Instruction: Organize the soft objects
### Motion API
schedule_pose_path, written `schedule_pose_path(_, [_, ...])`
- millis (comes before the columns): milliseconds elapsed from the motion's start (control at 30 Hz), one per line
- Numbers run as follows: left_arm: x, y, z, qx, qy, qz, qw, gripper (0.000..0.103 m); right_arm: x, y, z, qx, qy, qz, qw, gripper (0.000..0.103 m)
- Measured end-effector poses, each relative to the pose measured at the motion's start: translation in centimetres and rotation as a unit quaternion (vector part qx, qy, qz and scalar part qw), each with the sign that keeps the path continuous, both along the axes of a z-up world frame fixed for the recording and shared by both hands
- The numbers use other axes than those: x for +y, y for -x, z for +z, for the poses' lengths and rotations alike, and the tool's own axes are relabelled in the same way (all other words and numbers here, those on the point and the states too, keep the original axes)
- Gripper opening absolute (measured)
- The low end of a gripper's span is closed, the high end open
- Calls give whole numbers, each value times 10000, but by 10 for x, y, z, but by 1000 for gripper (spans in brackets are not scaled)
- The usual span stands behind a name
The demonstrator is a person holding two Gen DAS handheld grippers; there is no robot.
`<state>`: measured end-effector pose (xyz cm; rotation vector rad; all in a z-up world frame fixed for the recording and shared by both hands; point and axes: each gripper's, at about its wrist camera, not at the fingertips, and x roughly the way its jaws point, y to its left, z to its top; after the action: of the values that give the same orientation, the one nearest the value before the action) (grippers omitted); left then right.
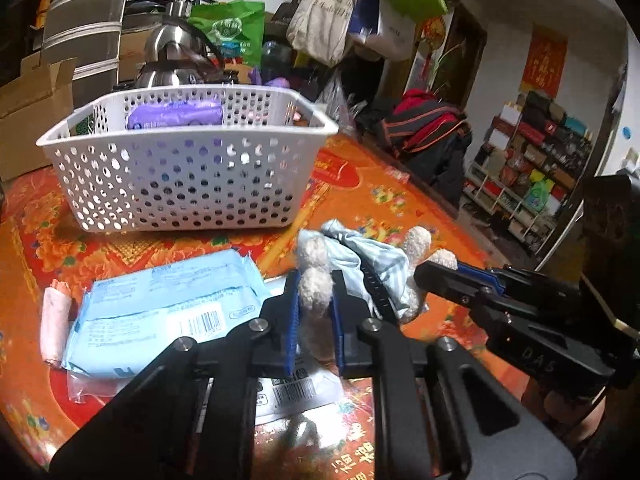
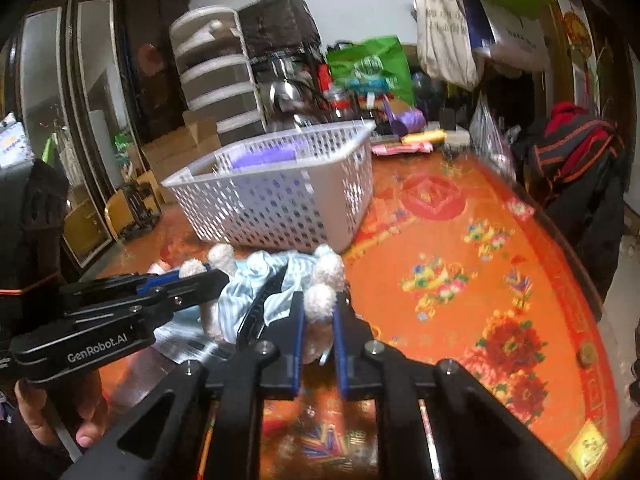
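Note:
A plush toy with fuzzy white limbs and a pale blue striped outfit lies on the red-orange floral tablecloth, in front of a white perforated basket. My left gripper is shut on one fuzzy limb. My right gripper comes in from the right and clamps another limb. In the right wrist view the right gripper pinches a white limb of the toy, and the left gripper grips from the left. The basket holds a purple pack.
A light blue tissue packet, a pink roll and a flat clear packet lie by the left gripper. Behind the basket are a steel kettle, boxes and bags. Dark clothes hang past the table's right edge. A hand holds the left gripper.

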<state>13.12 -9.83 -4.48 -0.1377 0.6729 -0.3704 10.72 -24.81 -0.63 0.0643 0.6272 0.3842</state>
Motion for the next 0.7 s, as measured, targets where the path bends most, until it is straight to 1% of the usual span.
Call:
schedule_pose_path(100, [13, 9, 14, -173, 201, -36, 9996, 12, 5, 10, 17, -229, 70, 67, 9997, 11])
schedule_pose_path(233, [26, 19, 34, -343, 376, -40, 9987, 12, 15, 16, 41, -463, 158, 195, 9986, 11])
schedule_pose_path(400, [51, 25, 67, -546, 557, -16, 9970, 12, 28, 19, 75, -752, 165, 386, 9963, 11])
schedule_pose_path(567, [66, 28, 104, -801, 508, 84, 9955, 12, 44, 16, 110, -1105, 289, 541, 9920, 11])
schedule_pose_path(700, [74, 19, 140, -971, 452, 190, 9941, 12, 52, -6, 136, -1224, 337, 554, 9904, 11])
